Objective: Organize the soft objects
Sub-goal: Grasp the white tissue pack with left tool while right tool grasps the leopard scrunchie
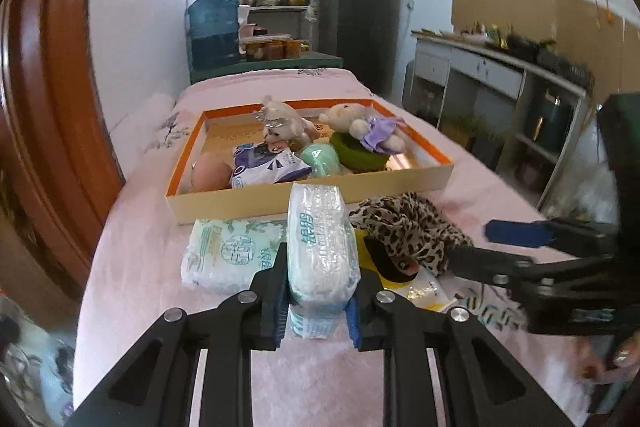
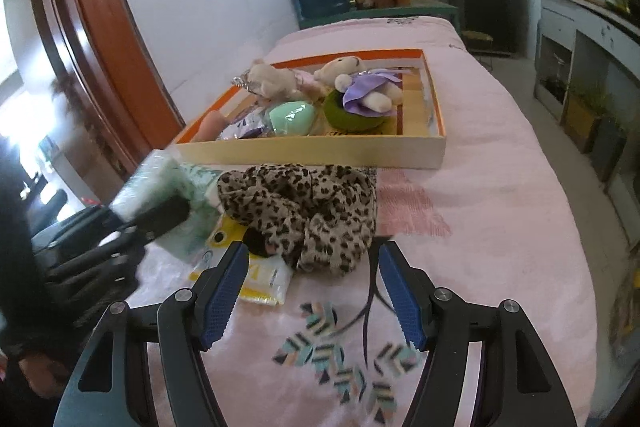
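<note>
Left gripper (image 1: 318,301) clamped on tissue pack (image 1: 320,247), right gripper (image 2: 314,291) agape; 2 plush bears (image 1: 362,125) in box (image 1: 308,193).

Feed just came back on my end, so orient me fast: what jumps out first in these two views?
The left gripper has its jaws clamped on a tissue pack, held just short of the orange-rimmed tray of plush bears and other soft things. Beside it, a leopard-print scarf lies bunched on the pink bedspread, with the right gripper open right in front of it.
</note>
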### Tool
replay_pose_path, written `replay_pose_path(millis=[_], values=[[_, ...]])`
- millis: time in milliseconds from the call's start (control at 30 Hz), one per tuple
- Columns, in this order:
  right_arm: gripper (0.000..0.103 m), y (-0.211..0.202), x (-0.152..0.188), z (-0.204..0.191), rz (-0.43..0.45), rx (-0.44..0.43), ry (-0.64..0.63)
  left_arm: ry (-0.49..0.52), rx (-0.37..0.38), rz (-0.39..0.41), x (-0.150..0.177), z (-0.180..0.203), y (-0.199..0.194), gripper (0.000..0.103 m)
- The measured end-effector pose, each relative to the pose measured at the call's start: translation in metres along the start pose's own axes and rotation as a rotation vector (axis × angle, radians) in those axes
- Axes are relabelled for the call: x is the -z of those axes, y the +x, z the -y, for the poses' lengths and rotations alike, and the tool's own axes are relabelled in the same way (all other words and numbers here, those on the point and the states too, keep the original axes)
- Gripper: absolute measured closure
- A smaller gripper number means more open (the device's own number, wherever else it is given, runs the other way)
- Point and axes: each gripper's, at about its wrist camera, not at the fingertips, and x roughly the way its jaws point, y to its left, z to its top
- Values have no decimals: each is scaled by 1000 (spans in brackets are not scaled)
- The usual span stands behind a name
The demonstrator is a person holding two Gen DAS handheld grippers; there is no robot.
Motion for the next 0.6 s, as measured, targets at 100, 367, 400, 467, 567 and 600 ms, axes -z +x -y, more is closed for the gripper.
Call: replay_pose_path(millis=[100,367,400,467,567,600], values=[[34,17,-9,-3,-31,12,-12,-39,22,13,1,-6,-7,80],[34,49,-17,-12,-96,55,-57,-77,45,32,2,-15,-16,79],[35,50,-17,-11,-101,55,-53,-85,45,34,2,-18,-17,79],[59,50,-17,-10,-106,53,-45,-94,43,37,3,-20,-18,79],[79,46,-19,-7,-97,47,-23,-103,41,31,3,-23,-18,79],[81,44,-19,-6,-93,43,-20,-106,41,30,4,-23,-18,79]])
